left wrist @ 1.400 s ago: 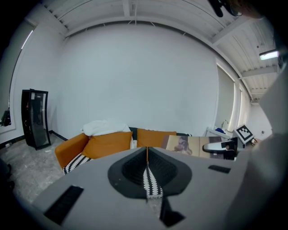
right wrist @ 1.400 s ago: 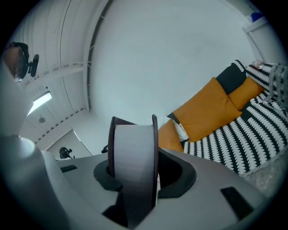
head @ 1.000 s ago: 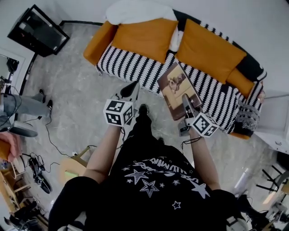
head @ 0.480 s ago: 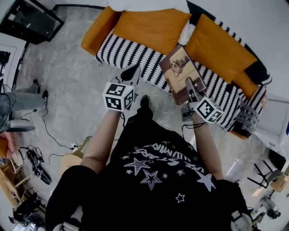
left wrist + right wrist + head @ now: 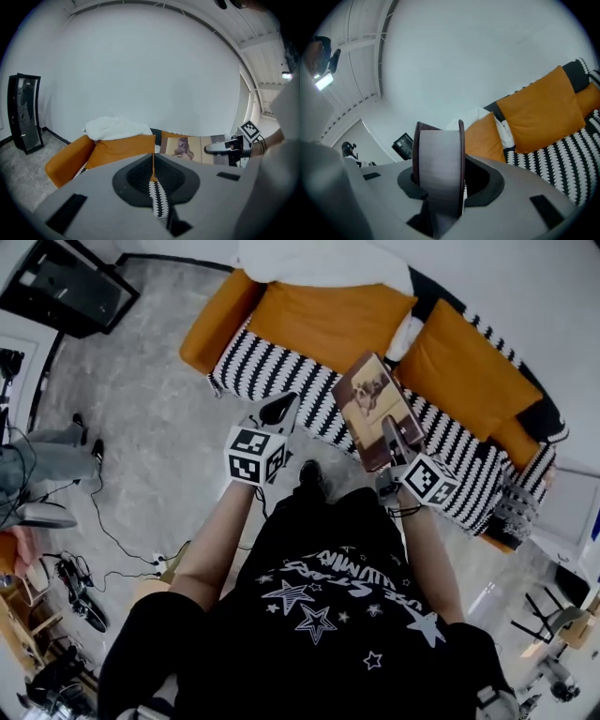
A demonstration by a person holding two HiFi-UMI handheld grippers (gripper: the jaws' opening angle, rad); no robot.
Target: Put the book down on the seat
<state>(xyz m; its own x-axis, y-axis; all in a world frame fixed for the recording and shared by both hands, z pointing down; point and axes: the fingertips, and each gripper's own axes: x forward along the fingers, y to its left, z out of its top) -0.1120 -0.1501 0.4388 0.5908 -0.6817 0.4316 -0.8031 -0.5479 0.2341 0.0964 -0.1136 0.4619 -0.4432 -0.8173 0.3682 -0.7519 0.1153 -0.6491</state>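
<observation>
Holding a brown-covered book [image 5: 373,404] over the striped sofa seat [image 5: 281,381]
Right gripper [image 5: 392,437] pinches it, upper centre; left gripper [image 5: 272,413] pressed together.

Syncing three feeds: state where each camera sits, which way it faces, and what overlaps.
Head view: on the person's head, looking steeply down at the black-and-white striped sofa with orange cushions; black star-printed shirt, left gripper and right gripper show.
Left gripper view: on the left gripper, facing along its closed jaws toward the sofa and white wall.
Right gripper view: on the right gripper, facing along jaws clamped on the brown hardcover book, cushions beyond.
Shared: all see the sofa; head and left gripper views show the book.
</observation>
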